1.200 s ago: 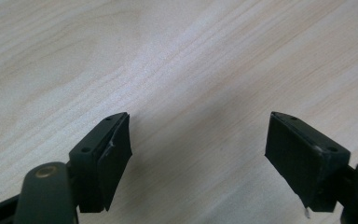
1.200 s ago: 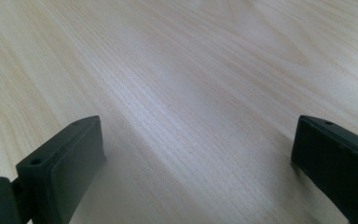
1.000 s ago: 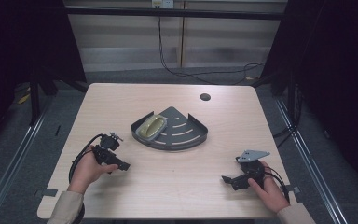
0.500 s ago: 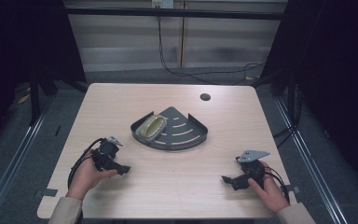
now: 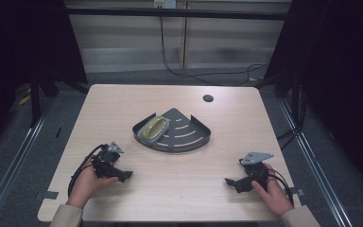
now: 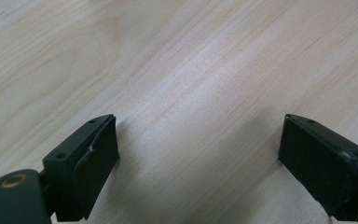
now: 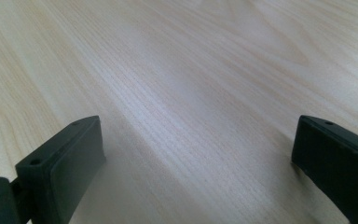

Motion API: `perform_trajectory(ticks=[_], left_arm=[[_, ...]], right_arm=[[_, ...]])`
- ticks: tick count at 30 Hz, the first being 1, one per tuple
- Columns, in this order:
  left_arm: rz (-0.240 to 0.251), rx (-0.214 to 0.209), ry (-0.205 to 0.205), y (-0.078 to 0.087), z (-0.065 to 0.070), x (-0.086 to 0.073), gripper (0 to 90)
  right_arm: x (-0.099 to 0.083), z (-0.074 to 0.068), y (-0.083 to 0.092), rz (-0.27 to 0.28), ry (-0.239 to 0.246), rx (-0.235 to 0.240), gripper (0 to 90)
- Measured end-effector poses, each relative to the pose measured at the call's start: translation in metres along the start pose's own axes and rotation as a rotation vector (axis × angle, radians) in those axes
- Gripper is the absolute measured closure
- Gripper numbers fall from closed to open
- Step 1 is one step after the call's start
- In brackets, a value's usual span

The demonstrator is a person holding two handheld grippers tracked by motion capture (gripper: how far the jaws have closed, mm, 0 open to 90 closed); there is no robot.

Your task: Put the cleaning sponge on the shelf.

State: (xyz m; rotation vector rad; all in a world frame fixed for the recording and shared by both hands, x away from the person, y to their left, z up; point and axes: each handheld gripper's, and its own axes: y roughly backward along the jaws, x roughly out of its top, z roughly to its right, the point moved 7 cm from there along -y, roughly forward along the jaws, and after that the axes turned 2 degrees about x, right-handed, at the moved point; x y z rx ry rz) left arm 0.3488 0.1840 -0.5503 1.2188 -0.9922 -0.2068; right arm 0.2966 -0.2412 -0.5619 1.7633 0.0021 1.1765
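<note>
Item: table [image 5: 170, 198], light wood grain top with rounded corners, used here as the landmark for all positions. A small dark round hole [image 5: 208, 98] sits near its far edge, right of centre.

Item: corner shelf tray [image 5: 189, 137], dark grey metal, fan-shaped with a low rim and slotted floor. It lies flat at the middle of the table, its curved rim facing the near edge.

Item: oval yellow-green dish [image 5: 154, 129], lying inside the tray at its left side, against the left wall. Whether it is a soap or a holder cannot be told.

Item: left gripper [image 5: 123, 175], held in the left hand [image 5: 86, 182] at the near left part of the table, well apart from the tray. Its jaws have just been opening and stand spread wide; in the left gripper view there is bare wood between them, with nothing gripped.

Item: right gripper [image 5: 230, 181], held in the right hand [image 5: 273, 193] at the near right part of the table, well apart from the tray, grey three-cornered plate on top. Jaws spread wide over bare wood in the right gripper view, nothing between them.
</note>
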Motion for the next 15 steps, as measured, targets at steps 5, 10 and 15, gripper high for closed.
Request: perform_trajectory(ticks=[5,10,15], left_arm=[[0.034,0.003,-0.01,-0.0009,0.001,-0.002,7.5],[0.059,-0.008,-0.016,-0.0021,0.0029,-0.0039,4.2],[0.052,0.004,-0.018,-0.0021,0.0027,-0.0036,3.7]], right_arm=[[-0.0001,-0.0003,0.0,-0.003,-0.001,0.001,1.2],[0.0,-0.0002,-0.0003,-0.002,0.003,0.002,1.0],[0.0,-0.0004,-0.0004,-0.004,0.003,0.002,0.7]])
